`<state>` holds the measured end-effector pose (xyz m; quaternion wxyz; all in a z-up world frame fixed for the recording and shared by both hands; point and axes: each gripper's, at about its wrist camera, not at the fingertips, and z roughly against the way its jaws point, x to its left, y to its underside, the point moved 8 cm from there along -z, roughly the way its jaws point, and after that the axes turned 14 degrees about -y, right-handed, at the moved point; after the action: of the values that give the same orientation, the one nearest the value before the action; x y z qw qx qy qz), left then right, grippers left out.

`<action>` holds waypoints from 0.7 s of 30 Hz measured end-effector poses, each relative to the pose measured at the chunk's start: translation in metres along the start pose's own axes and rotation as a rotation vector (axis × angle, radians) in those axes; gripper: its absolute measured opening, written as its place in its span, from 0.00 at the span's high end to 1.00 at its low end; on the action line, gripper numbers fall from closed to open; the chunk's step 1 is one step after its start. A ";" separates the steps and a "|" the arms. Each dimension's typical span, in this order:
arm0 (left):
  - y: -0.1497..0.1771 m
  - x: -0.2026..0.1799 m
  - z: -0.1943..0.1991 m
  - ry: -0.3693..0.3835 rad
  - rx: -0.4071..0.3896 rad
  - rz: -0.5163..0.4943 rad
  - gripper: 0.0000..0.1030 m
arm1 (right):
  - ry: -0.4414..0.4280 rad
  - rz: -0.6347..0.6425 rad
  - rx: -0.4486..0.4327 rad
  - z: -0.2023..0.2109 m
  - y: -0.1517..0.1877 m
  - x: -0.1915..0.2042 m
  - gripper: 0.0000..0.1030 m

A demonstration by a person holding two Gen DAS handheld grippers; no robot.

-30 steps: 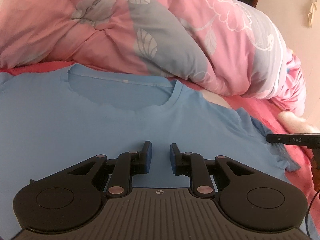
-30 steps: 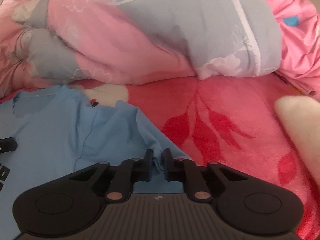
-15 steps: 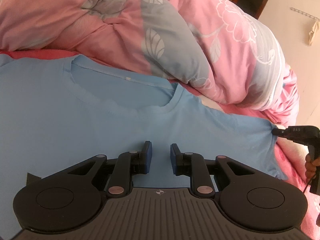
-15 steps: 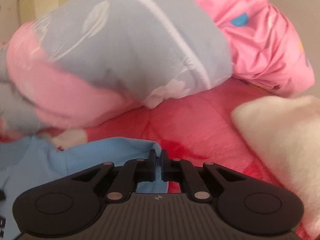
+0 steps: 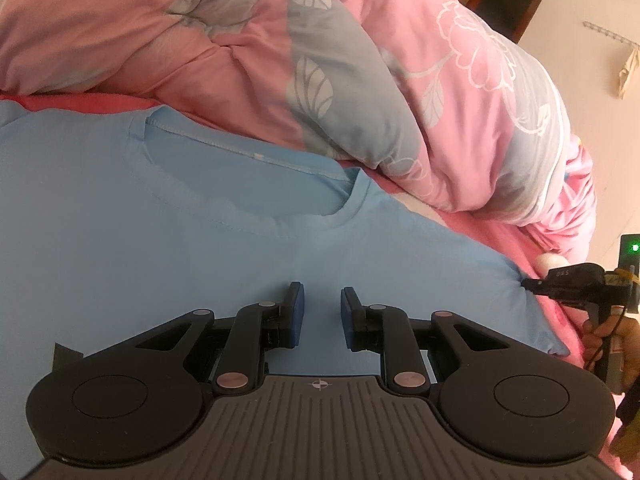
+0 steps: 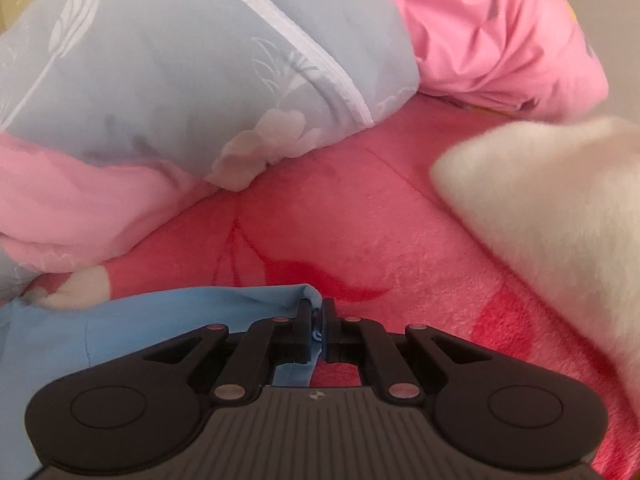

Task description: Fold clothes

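On the red blanket (image 6: 400, 240) lies my light blue T-shirt (image 5: 160, 260), spread flat with its neckline (image 5: 248, 184) toward the heaped pink and grey quilt (image 5: 320, 60) at the far side. From my left wrist camera I see the left gripper (image 5: 322, 314) hovering low over the chest of the shirt, just below the collar, its two blue-padded fingers (image 5: 296, 316) spread apart with bare blue cloth showing between them; I cannot tell whether they touch the fabric. At the right edge of that same view the right gripper (image 5: 536, 286) meets the tip of the shirt's sleeve, and a hand (image 5: 624, 344) is wrapped round its handle below a small green light.

From my right wrist camera the right gripper (image 6: 318, 320) has its fingers pressed close together, pinching the hem edge of the blue sleeve (image 6: 200, 312); a thin fold of cloth runs down between the jaws. The sleeve stretches away to the left from that pinch, over the red blanket with its darker leaf pattern. A white fluffy thing (image 6: 540, 208) lies on the blanket well to the right, and a bright pink bundle of cloth (image 6: 500, 32) sits behind it, next to the grey end of the quilt (image 6: 180, 72).
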<state>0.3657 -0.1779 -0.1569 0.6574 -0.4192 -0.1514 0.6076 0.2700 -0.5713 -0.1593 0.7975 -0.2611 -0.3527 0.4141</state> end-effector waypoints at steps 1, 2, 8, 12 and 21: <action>0.000 0.000 0.000 0.001 0.001 0.001 0.80 | -0.001 -0.004 0.000 0.001 -0.001 0.000 0.96; 0.000 0.000 0.000 0.002 0.001 0.003 0.80 | -0.001 -0.007 -0.001 0.002 -0.001 0.001 0.96; -0.002 0.002 0.001 0.012 0.007 0.017 0.80 | 0.003 -0.072 -0.043 0.029 -0.009 -0.008 0.68; -0.002 0.002 0.002 0.018 0.010 0.025 0.80 | 0.003 -0.126 -0.073 0.053 -0.014 -0.016 0.67; -0.002 0.003 0.003 0.024 0.015 0.036 0.80 | -0.123 -0.326 0.140 0.090 0.054 -0.004 0.67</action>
<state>0.3660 -0.1742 -0.1543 0.6512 -0.4241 -0.1316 0.6154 0.1725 -0.5356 -0.1437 0.8472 -0.1184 -0.4087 0.3181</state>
